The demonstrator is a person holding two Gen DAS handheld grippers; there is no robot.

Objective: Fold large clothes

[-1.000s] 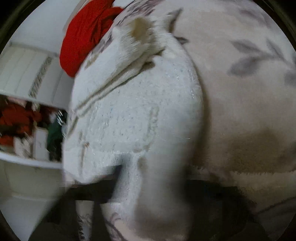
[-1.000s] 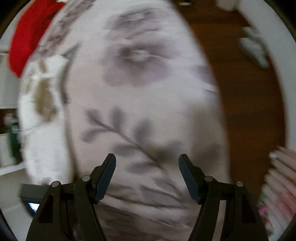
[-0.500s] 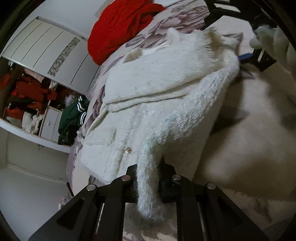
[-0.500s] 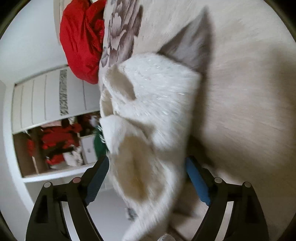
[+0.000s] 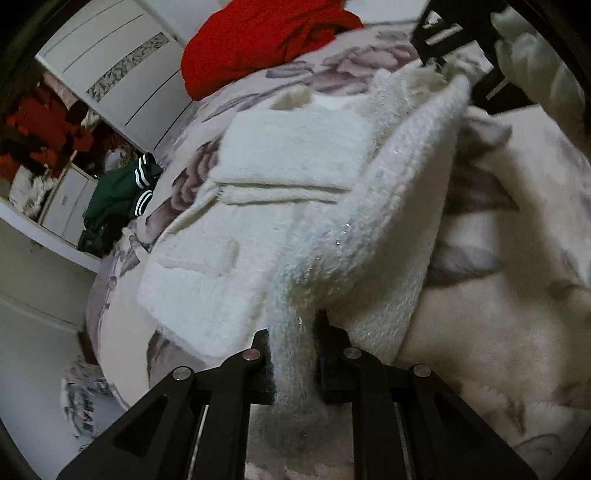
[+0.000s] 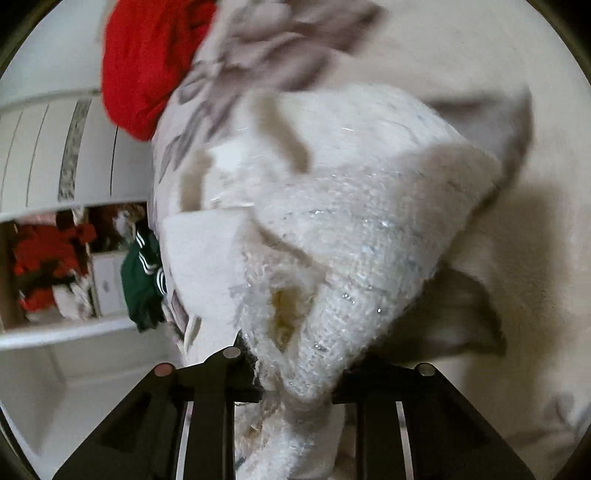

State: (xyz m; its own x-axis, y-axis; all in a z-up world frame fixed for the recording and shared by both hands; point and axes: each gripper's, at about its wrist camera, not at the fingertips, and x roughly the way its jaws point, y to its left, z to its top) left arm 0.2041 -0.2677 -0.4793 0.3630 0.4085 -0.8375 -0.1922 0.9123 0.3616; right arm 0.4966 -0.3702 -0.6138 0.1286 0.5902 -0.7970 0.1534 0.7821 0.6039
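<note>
- The left gripper [image 5: 293,360] pinches a fuzzy white sleeve end of the cardigan [image 5: 295,206]; the knit fills the narrow gap between its jaws and hangs down past them.
- The right gripper [image 6: 295,373] has just been closing and now clamps another bunched part of the same cardigan [image 6: 332,240], with the knit squeezed between its jaws and trailing below them.
- In the left wrist view the right gripper [image 5: 448,33] shows at the top right, at the far end of the raised fold, beside a white sleeve [image 5: 535,62] of the person.
- The cardigan lies across the bed [image 5: 498,332], partly flat on the cover and partly lifted into a ridge that runs from one gripper to the other.
- Glittery threads show along the lifted edge; a patch pocket shows on the flat part.
- The bed cover is cream plush with grey-purple flowers and leaves.
- A red garment [image 5: 258,40] is heaped at the far end of the bed, well apart from the cardigan.
- A green garment [image 5: 118,199] with white stripes lies off the bed's left side.
- Behind it stands a white wardrobe [image 5: 110,74], with red clothes in the open part.
</note>
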